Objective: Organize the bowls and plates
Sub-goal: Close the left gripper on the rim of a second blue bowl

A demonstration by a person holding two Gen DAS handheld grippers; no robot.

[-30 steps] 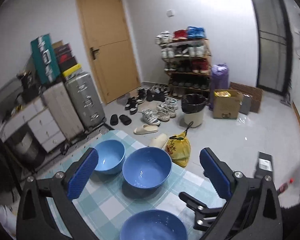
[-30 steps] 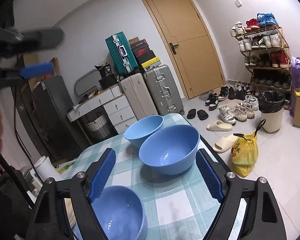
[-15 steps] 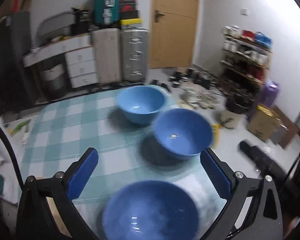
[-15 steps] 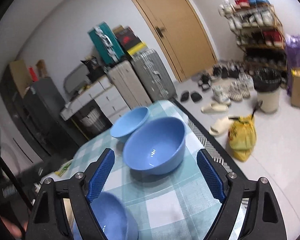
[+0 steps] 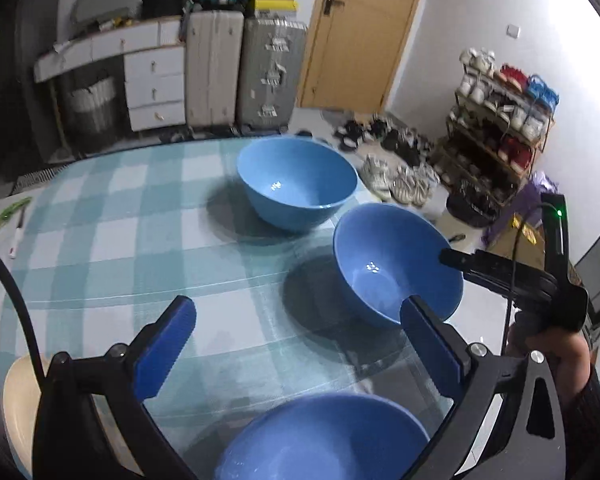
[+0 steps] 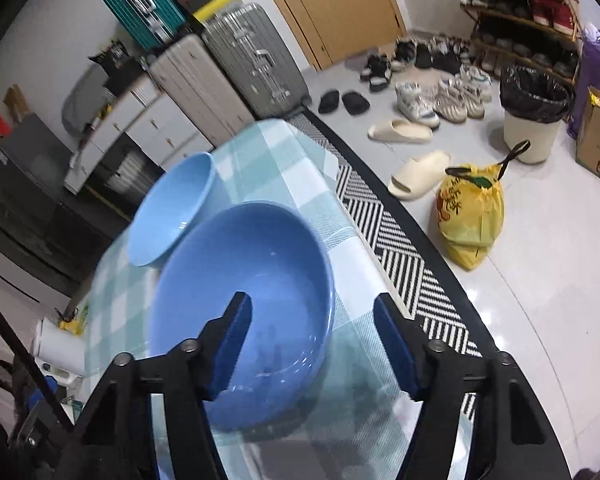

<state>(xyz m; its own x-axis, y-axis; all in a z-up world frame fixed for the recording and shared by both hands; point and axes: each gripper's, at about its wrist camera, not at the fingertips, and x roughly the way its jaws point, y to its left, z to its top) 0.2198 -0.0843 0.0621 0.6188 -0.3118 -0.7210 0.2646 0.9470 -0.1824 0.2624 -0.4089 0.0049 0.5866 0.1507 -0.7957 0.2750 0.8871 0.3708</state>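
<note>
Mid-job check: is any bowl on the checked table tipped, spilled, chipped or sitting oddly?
Nothing stands out. All three blue bowls sit upright and empty on the checked tablecloth: far bowl, middle bowl, near bowl. No spill or chip shows, though the views are blurred.

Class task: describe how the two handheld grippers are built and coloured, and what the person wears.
Both grippers, left and right, have black angular frames with silver bolts and ribbed blue fingers. The right one carries a black cable and a green light. The person wears a dark sleeve.
</note>
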